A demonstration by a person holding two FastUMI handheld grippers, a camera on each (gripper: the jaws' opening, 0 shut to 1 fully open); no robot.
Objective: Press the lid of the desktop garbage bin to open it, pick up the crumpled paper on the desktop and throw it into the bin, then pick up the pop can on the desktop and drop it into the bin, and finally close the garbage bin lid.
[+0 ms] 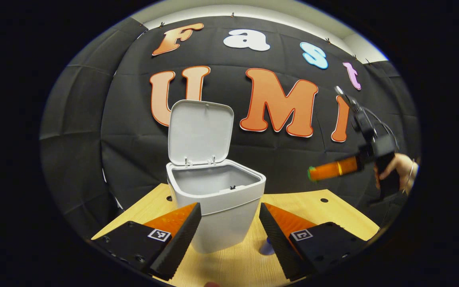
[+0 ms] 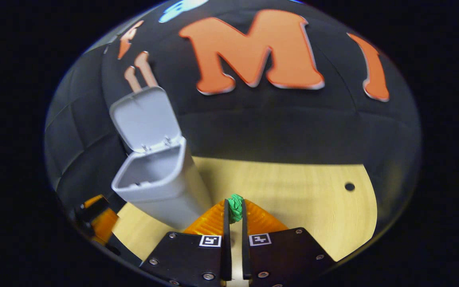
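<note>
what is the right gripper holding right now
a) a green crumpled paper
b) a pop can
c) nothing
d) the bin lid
a: in the right gripper view the right gripper has its fingers closed on the green crumpled paper, up off the table, while the bin stands apart with its lid open.

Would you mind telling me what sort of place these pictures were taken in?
Probably a staged recording booth, not a home: black cloth wall behind, a pale wooden tabletop with drilled holes, and one grey plastic desktop bin, lid up, as a prop.
</note>
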